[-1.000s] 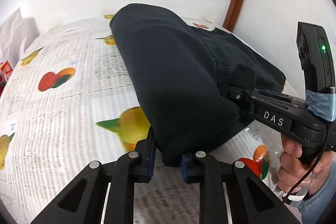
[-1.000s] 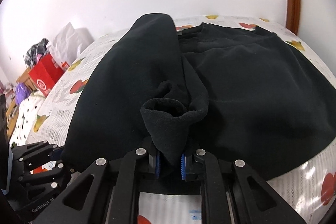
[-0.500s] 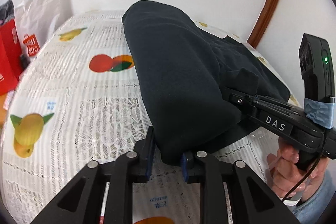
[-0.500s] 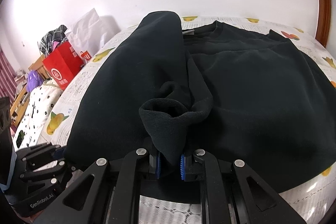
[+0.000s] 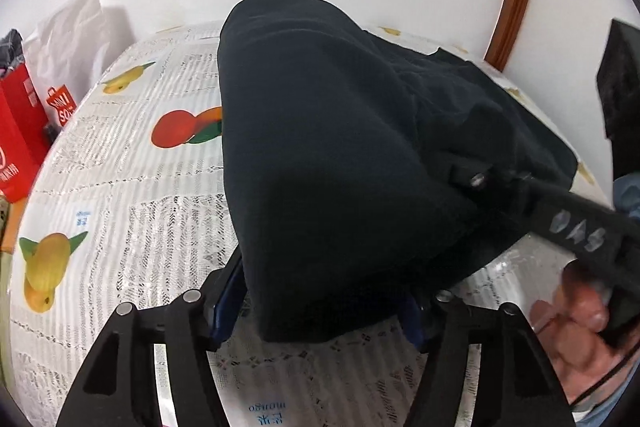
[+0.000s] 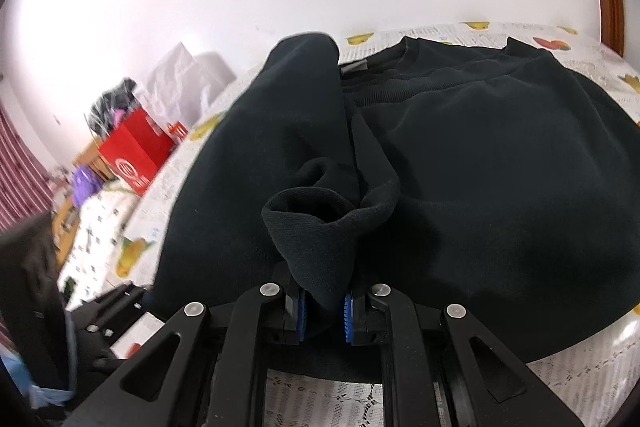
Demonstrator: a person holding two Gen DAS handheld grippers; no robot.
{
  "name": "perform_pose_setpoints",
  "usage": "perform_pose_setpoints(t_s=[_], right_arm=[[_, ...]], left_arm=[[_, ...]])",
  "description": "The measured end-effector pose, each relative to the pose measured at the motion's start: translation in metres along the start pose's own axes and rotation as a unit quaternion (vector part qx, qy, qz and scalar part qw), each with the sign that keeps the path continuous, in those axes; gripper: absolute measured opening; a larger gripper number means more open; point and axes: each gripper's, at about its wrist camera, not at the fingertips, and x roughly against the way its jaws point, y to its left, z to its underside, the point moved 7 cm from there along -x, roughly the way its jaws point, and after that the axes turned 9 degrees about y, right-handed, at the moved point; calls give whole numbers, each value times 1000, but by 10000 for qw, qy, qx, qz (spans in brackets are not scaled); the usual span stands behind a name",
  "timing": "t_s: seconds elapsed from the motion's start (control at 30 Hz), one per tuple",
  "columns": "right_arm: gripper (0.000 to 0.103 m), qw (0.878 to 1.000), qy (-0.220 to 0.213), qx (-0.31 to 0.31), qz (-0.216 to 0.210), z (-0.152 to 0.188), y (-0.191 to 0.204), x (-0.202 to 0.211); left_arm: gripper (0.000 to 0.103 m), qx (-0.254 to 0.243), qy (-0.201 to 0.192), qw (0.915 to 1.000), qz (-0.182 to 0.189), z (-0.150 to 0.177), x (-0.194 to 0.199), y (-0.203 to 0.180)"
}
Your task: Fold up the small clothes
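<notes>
**Left side folded in, left jaws letting go**

Take the black sweatshirt [image 5: 332, 155] as your landmark, spread on the fruit-print tablecloth [image 5: 132, 211]. Far off its left edge, beyond the table, stand a red shopping bag [image 6: 136, 151] and a white bag [image 5: 76, 43], both out of play. Your left gripper [image 5: 324, 301] sits at the garment's near left corner, and its jaws are opening: the folded hem lies between the blue pads but they no longer pinch it, so the fold looks laid down and ready to rest on the body. Moving right, your right gripper [image 6: 323, 311] is clamped on the ribbed sleeve cuff [image 6: 316, 223], which stands up in a loop over the sweatshirt's middle. You're holding that cuff, I'd judge, to keep the sleeve inside the fold. The neckline lies at the far edge, flat.
</notes>
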Motion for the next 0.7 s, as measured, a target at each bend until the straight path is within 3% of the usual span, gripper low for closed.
perform_pose_setpoints(t_s=[0.1, 0.2, 0.33, 0.4, 0.47, 0.57, 0.7], right_arm=[[11, 9987, -405, -84, -297, -9, 1, 21], [10, 9923, -1113, 64, -539, -22, 4, 64], [10, 9812, -1845, -259, -495, -29, -24, 109], [10, 9855, -1594, -424, -387, -25, -43, 103], [10, 9925, -1082, -565, 69, -16, -63, 78], [10, 9956, -494, -701, 386, -2, -80, 49], [11, 9947, -362, -791, 547, 4, -85, 37]], left_arm=[[67, 4, -7, 9999, -147, 1, 0, -1], [67, 34, -24, 9998, -193, 2, 0, 0], [67, 43, -37, 9998, -210, 2, 0, 0], [67, 10, -43, 9997, -254, 2, 0, -1], [67, -4, -45, 9996, -275, 2, 0, -2], [69, 7, -45, 9998, -193, 3, 1, -2], [69, -24, -81, 9999, 141, 3, 6, -5]])
